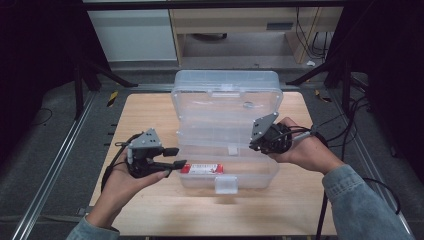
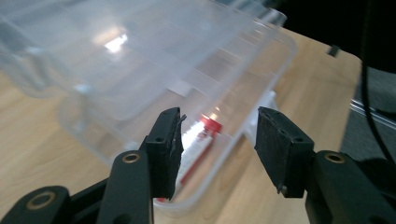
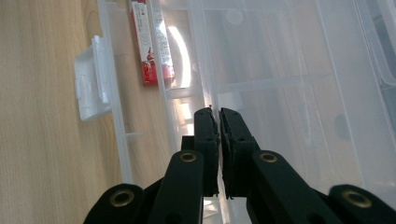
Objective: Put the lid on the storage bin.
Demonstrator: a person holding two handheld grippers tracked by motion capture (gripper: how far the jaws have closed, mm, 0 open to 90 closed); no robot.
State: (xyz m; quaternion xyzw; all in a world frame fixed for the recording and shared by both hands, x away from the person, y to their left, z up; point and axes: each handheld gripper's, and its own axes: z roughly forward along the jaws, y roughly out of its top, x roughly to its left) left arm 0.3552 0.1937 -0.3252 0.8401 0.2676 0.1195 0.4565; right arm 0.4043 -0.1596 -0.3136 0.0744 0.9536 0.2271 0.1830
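With the red packet (image 1: 201, 168) already in the clear box (image 1: 226, 131), your left hand-held gripper (image 1: 175, 156) gapes empty, your right hand-held gripper (image 3: 218, 122) pinches the lid (image 3: 289, 70); closing remains.

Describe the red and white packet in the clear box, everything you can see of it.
The packet is a slim, flat stick, red at the ends with a white printed middle; it looks like glossy foil or plastic, but the print is too small to read. It lies flat in the front compartment of the open clear box, lengthwise along the front wall, left of the white latch. It rests on the box floor. The left gripper stands open just beside the box, apart from the packet.
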